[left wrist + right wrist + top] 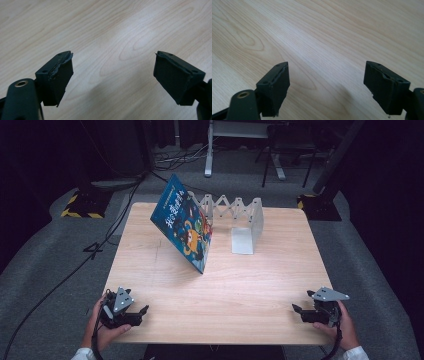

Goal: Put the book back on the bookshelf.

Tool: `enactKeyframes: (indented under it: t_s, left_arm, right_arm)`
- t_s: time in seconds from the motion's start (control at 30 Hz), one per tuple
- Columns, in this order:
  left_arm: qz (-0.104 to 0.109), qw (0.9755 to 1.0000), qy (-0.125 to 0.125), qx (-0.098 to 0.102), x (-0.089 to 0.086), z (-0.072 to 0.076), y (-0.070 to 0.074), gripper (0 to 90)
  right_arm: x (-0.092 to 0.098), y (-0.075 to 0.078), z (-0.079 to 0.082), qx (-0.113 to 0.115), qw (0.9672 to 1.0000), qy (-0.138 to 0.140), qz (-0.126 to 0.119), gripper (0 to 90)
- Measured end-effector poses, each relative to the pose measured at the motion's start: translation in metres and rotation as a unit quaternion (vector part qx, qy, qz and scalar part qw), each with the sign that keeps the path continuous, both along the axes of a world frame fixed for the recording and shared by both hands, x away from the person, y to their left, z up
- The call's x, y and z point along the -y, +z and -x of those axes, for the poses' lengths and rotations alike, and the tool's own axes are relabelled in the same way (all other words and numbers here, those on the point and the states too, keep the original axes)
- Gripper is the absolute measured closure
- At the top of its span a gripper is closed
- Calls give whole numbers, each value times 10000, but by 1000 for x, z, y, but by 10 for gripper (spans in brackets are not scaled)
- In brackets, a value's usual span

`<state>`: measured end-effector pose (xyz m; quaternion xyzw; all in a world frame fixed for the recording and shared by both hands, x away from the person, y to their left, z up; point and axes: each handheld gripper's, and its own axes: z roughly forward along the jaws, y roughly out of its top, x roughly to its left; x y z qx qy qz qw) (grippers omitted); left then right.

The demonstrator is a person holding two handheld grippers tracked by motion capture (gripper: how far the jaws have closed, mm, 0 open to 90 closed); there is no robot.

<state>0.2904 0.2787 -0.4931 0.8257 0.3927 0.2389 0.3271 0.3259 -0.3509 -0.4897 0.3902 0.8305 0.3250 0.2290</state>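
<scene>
- The left hand-held gripper (142,312) sits at the near left corner of the wooden desk (250,290), held in the person's left hand (102,320), with its jaws pointing inward across the desk.
- In the left gripper view, the left hand-held gripper (113,75) has its two black jaws spread wide apart with nothing between them; bare wood grain lies beneath the gap.
- The right hand-held gripper (296,310) sits at the near right corner of the desk, held in the person's right hand (345,322), with its jaws pointing inward toward the left one.
- In the right gripper view, the right hand-held gripper (327,82) also stands wide open and holds nothing, with bare desk below it.
- A grey three-cornered plate tops each hand-held gripper, and a cable trails off the near edge from each.
- The blue picture book (184,227) stands tilted near the middle of the desk, toward the far side, its top leaning left and its lower corner resting on the wood.
- The book's back leans against the left end of a white expandable book rack (245,227), whose zigzag lattice runs along the far part of the desk to an upright end plate on the right.
- Both hand-held grippers are well apart from the book and the rack.
- The desk stands on a grey carpeted floor (45,265), where black cables run past its left side.
</scene>
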Motion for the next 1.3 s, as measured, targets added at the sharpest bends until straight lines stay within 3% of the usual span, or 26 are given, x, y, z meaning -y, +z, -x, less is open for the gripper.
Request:
enactKeyframes:
  t_s: [0.03,0.17,0.27,0.3,0.47,1.3]
  left_arm:
    - [0,10000,0,0,0,0,0,166]
    - [391,9990,110,-206,-8,3,-5,166]
    - [321,9977,322,-504,-9,3,-12,170]
    - [417,9971,335,-550,-10,4,-13,168]
    - [598,9960,384,-548,-12,5,-16,166]
    - [605,9961,404,-499,-12,5,-17,157]
  right_arm:
    - [0,0,0,0,10000,0,0,214]
    - [16,-6,4,-59,9994,-227,-244,214]
    - [24,-10,3,-126,9988,-314,-346,222]
    - [24,-12,2,-139,9986,-364,-350,211]
    - [27,-15,1,-234,9972,-412,-582,190]
    - [27,-15,0,-247,9969,-493,-563,171]
